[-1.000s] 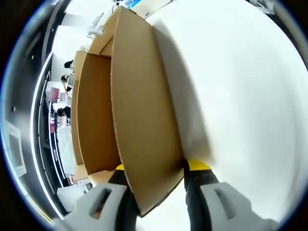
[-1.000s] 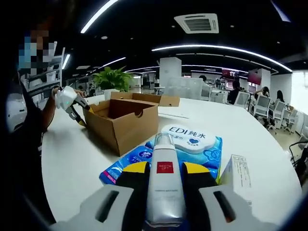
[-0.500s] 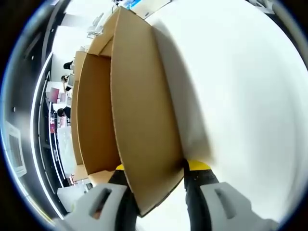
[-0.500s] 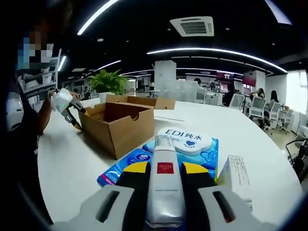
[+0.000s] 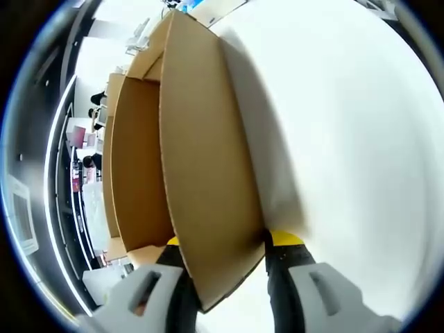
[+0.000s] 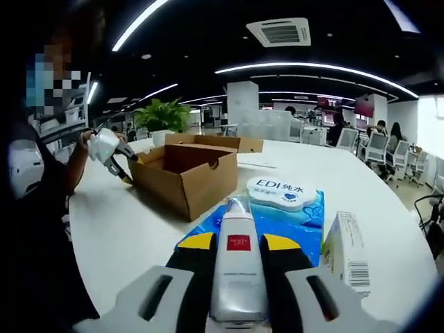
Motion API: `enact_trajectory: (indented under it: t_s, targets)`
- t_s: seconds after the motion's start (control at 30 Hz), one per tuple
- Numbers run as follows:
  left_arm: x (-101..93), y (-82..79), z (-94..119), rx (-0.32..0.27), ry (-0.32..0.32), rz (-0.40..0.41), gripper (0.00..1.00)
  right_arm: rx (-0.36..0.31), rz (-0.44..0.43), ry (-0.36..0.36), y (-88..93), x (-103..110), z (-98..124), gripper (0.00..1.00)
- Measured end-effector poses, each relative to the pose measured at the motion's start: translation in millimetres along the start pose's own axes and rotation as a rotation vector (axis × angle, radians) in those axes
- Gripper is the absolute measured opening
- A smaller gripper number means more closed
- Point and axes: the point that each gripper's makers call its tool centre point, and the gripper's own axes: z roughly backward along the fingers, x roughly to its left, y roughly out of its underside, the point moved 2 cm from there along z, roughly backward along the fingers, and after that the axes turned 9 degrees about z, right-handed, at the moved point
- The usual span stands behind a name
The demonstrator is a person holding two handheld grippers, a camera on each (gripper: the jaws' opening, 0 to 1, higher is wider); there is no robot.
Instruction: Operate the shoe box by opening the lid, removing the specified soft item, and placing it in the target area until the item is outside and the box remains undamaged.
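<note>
Right gripper (image 6: 238, 244) clamped on white tube (image 6: 238, 277), red label unreadable; wipes pack (image 6: 281, 196) reads "EDI 纯水"; left gripper (image 5: 225, 243) pinches shoe box (image 5: 201, 173) wall.

White round table (image 6: 125, 229), bare at its near side, carried a blue wipes pack (image 6: 309, 216) with a white lid marked "EDI", lying flat, and a small white carton (image 6: 347, 246) with a barcode, just beside the pack's right edge. Beyond the table: one potted green plant (image 6: 163, 114) and several office chairs (image 6: 378, 149). Overhead: one square ceiling vent (image 6: 279, 31) and curved light strips (image 6: 312, 67) on a dark ceiling.
</note>
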Motion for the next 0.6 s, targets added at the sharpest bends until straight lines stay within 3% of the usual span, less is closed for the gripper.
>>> enact_trajectory:
  t_s: [0.13,0.23,0.4,0.6]
  targets:
    - [-0.5,-0.1,0,0.002,-0.001,0.002,0.34,0.041,0.071,-0.002,5.5,9,4,0.25]
    - [0.0,0.0,0,0.002,-0.001,0.003,0.34,0.111,0.09,-0.01,7.7,11,8,0.25]
    - [1.3,0.2,-1,0.003,0.0,0.004,0.34,0.306,0.143,-0.008,9.7,6,17,0.25]
    - [2.2,0.1,-1,-0.002,0.001,0.0,0.34,0.446,0.199,-0.062,12.5,12,22,0.25]
